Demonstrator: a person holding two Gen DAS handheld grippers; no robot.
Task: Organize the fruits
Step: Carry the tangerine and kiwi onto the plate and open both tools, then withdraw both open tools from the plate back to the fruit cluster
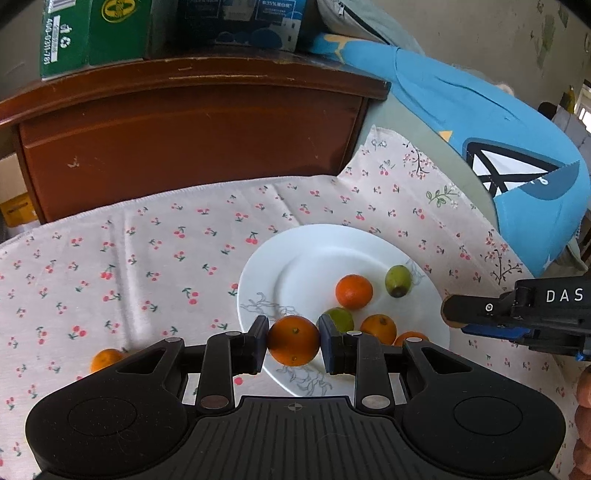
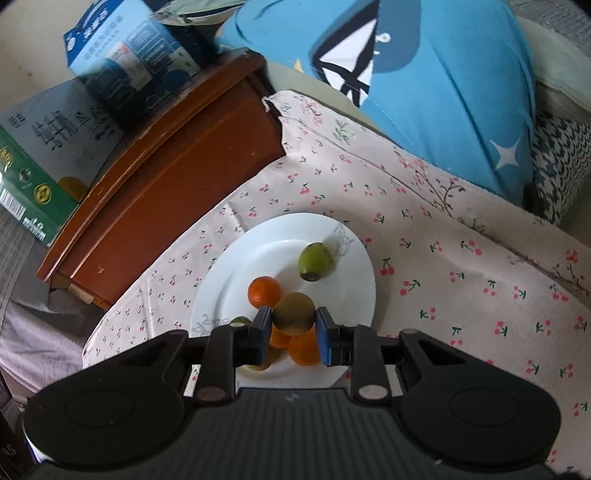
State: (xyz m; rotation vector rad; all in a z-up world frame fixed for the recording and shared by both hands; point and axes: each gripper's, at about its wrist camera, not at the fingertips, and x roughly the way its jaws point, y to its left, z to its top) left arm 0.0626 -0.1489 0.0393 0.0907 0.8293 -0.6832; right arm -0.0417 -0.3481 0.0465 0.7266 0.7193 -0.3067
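In the left wrist view, at the far left on the pale cloth with small red cherry prints (image 1: 110,258), one small orange citrus fruit (image 1: 105,359) lies alone, partly hidden behind the gripper body; behind the cloth stands a dark brown wooden cabinet (image 1: 184,147) with a green cardboard box (image 1: 92,33) on its top. In the middle, the left gripper (image 1: 293,341) has its blue pads clamped on a round orange mandarin (image 1: 293,339), held above the near rim of the round white ceramic plate (image 1: 314,251); on the plate lie an orange fruit (image 1: 354,291), an oval green fruit with a brown end (image 1: 398,280), a green-yellow fruit (image 1: 341,318) just beside the right pad, and two more orange fruits (image 1: 378,328) near the front rim. At the right edge the black body of the other gripper comes into view, beside the plate; a blue cushion with a sailboat picture (image 1: 498,140) lies behind.

In the right wrist view, the same brown cabinet (image 2: 166,192) is at the left with a blue and white carton (image 2: 133,62) on top; the white plate (image 2: 258,251) is in the middle; the right gripper (image 2: 294,326) is closed upon a brownish-green round fruit (image 2: 294,313), held over the plate and above a group of orange fruits (image 2: 303,349); one orange fruit (image 2: 264,291) sits just left of it, and the oval green fruit (image 2: 315,261) lies apart, nearer the far rim.
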